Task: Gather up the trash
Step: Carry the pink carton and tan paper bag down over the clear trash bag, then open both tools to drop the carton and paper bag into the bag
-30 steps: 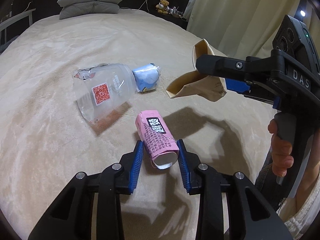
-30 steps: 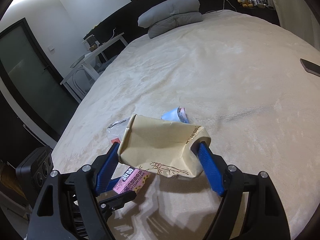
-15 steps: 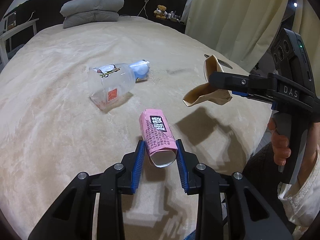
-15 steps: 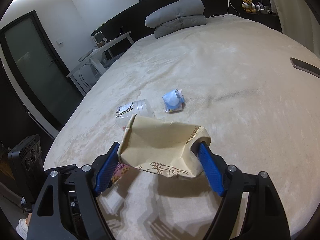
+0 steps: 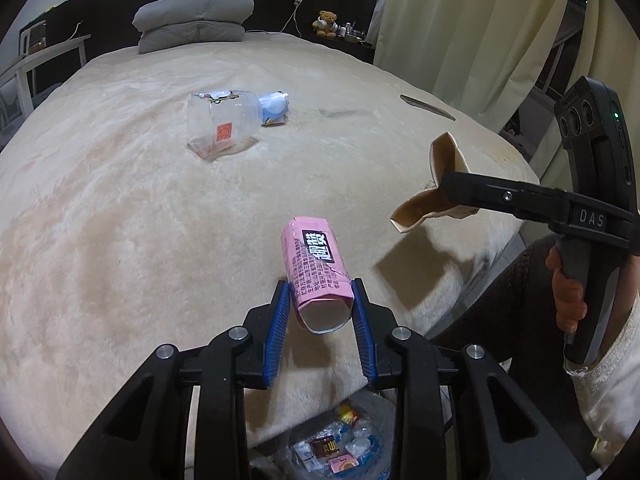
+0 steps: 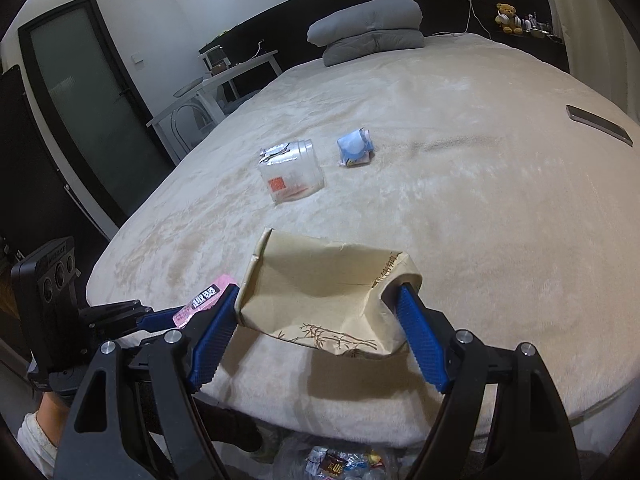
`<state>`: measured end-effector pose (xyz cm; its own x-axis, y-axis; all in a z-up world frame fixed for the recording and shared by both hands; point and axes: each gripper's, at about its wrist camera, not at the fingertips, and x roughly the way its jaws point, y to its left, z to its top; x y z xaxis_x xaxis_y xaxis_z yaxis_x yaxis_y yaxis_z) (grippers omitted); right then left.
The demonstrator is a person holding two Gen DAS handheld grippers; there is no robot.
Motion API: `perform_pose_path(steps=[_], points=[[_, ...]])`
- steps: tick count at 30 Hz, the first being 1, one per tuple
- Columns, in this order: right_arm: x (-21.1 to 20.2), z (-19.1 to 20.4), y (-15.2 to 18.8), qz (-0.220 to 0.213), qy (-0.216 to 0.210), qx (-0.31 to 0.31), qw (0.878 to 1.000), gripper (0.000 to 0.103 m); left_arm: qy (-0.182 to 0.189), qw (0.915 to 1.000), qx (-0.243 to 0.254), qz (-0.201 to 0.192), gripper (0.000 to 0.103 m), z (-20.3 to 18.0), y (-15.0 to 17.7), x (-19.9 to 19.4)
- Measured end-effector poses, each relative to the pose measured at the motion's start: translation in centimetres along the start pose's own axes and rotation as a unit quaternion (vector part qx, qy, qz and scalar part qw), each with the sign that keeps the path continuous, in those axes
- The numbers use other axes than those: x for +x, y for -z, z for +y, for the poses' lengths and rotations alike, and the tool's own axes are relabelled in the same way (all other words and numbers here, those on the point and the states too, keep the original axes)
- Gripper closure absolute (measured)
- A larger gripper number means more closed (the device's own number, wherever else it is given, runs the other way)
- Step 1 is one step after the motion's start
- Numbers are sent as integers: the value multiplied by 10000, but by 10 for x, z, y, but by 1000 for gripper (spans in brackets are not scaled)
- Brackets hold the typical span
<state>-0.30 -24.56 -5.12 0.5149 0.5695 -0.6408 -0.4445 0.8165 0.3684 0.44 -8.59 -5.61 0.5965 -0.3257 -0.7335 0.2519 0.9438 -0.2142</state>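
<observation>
My left gripper (image 5: 318,312) pinches only the near end of the pink carton (image 5: 316,268); my right gripper (image 6: 316,336) crushes the tan paper box (image 6: 320,292). Either could slip and miss the trash bag (image 5: 348,448) below the bed's near edge

Bedroom in a home: wide bed (image 6: 460,184) under a beige plush cover, folded grey pillows (image 6: 370,34) at its head edge against a dark headboard, teddy bear (image 6: 507,14) on a side shelf, cream curtains (image 5: 460,32), white side table (image 6: 216,80), frosted-glass door (image 6: 88,100).
</observation>
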Motion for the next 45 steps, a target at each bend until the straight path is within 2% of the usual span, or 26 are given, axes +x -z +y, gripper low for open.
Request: perform_pose_path(steps=[8, 14, 20, 25, 31, 38, 45], points=[[-13, 20, 54, 285, 14, -363, 9989, 25, 48, 9997, -227, -5, 73, -10, 43, -22], [-19, 24, 81, 467, -14, -331, 9984, 25, 42, 9995, -275, 143, 73, -23, 75, -28], [-7, 25, 105, 959, -193, -120, 9951, 25, 117, 9975, -518, 456, 73, -35, 98, -19], [17, 24, 124, 1510, -151, 79, 9884, 25, -1, 9933, -670, 939, 73, -44, 115, 7], [57, 18, 143, 2213, 124, 327, 9746, 25, -262, 9817, -898, 1661, 73, -38, 133, 49], [107, 7, 173, 3059, 487, 467, 9497, 25, -499, 9591, -1113, 2555, 73, -25, 163, 102], [145, -10, 195, 3634, 660, 678, 9268, 25, -519, 9406, -1222, 3126, 73, -9, 178, 141]])
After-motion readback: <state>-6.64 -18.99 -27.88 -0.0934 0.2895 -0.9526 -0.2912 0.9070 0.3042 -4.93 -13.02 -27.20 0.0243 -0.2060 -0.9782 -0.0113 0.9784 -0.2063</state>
